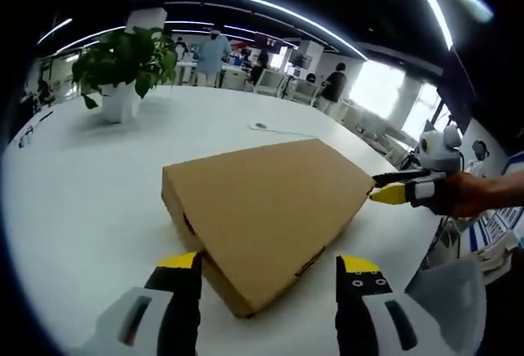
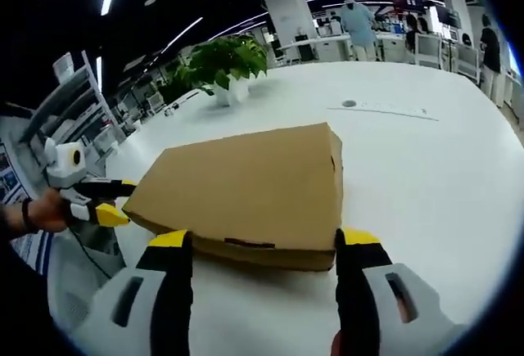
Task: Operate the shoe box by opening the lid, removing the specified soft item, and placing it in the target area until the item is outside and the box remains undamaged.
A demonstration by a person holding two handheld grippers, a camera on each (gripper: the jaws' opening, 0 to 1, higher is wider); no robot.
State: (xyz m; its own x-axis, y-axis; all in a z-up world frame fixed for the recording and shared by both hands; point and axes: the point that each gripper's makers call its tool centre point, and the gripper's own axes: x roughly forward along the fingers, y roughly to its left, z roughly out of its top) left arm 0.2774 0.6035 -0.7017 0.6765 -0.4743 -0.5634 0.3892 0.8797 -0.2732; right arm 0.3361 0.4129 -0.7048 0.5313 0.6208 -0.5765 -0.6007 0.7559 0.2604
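Note:
A closed brown cardboard shoe box [image 1: 262, 200] lies flat on the white table [image 1: 90, 184], lid down. My left gripper [image 1: 268, 268] is open, its yellow-tipped jaws straddling the box's near corner without gripping it. My right gripper [image 1: 391, 192], held by a hand, reaches the box's right corner. In the right gripper view the box [image 2: 246, 180] lies just ahead of my open right gripper [image 2: 264, 241], whose jaws stand either side of its near edge. The left gripper [image 2: 105, 207] points at the box's left corner. No soft item is visible.
A potted plant [image 1: 123, 65] [image 2: 229, 61] stands at the table's far side. A small round fitting with a cable [image 1: 260, 126] [image 2: 350, 104] lies beyond the box. Several people and chairs stand in the background. Shelving [image 2: 78, 102] stands beyond the table's edge.

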